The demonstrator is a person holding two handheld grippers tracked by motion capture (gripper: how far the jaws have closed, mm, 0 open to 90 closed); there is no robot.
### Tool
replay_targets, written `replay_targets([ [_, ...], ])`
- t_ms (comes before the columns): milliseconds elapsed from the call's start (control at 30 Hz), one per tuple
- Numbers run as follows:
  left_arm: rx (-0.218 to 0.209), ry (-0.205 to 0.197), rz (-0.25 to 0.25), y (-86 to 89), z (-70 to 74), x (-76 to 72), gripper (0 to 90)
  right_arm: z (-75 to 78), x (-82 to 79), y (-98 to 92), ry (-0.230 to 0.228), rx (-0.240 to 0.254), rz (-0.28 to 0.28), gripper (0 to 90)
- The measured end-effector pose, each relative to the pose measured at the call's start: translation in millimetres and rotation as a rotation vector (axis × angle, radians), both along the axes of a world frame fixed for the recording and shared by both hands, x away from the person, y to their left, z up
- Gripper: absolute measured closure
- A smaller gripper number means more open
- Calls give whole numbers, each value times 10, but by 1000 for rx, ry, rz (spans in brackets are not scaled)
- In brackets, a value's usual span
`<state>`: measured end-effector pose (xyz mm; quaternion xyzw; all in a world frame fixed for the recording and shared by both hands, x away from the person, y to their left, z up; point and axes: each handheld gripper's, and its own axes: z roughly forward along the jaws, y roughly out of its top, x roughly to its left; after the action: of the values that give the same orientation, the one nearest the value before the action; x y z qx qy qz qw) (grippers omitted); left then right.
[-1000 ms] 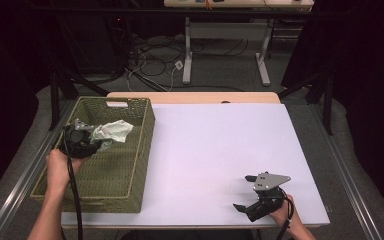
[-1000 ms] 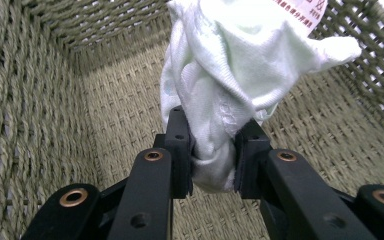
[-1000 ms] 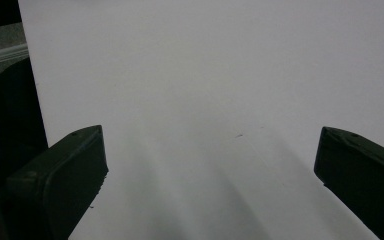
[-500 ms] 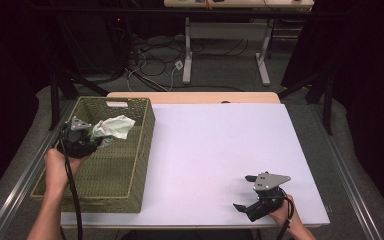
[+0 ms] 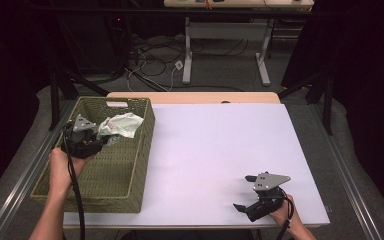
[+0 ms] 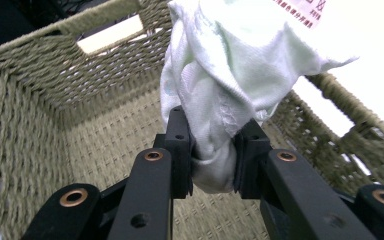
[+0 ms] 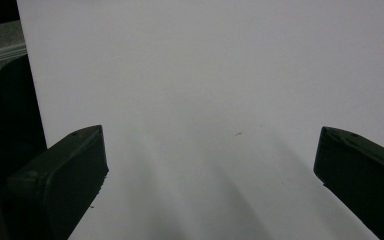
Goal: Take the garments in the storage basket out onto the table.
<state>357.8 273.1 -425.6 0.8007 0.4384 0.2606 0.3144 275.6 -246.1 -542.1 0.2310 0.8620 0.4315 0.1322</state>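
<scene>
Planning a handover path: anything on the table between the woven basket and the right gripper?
No. In the high view only bare white tabletop lies between the olive woven rectangular basket and the black right gripper.

The left gripper point(image 5: 96, 138), clamped on the cloth point(image 5: 120, 125), has risen slightly toward the upper left of the high view, from deep inside the basket point(image 5: 141, 165) to about the level of its rim. The cloth has come up with it and now drapes partly over the basket's right rim, spread wider than a second ago.
</scene>
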Motion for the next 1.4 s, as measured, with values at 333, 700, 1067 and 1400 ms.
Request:
replay_targets([
  [333, -7, -23, -37, -89, 57, -43, 736, -2, 1, 4, 1, -1, -1, 3],
  [700, -4, -37, -70, -175, 112, -85, 736, -1, 0, 3, 0, -2, -3, 4],
  [1067, -10, -54, -113, -330, 153, -126, 736, 1, 1, 4, 4, -8, 0, 4],
  [1400, -15, -61, -156, -474, 176, -145, 736, -11, 10, 11, -3, -1, -1, 4],
])
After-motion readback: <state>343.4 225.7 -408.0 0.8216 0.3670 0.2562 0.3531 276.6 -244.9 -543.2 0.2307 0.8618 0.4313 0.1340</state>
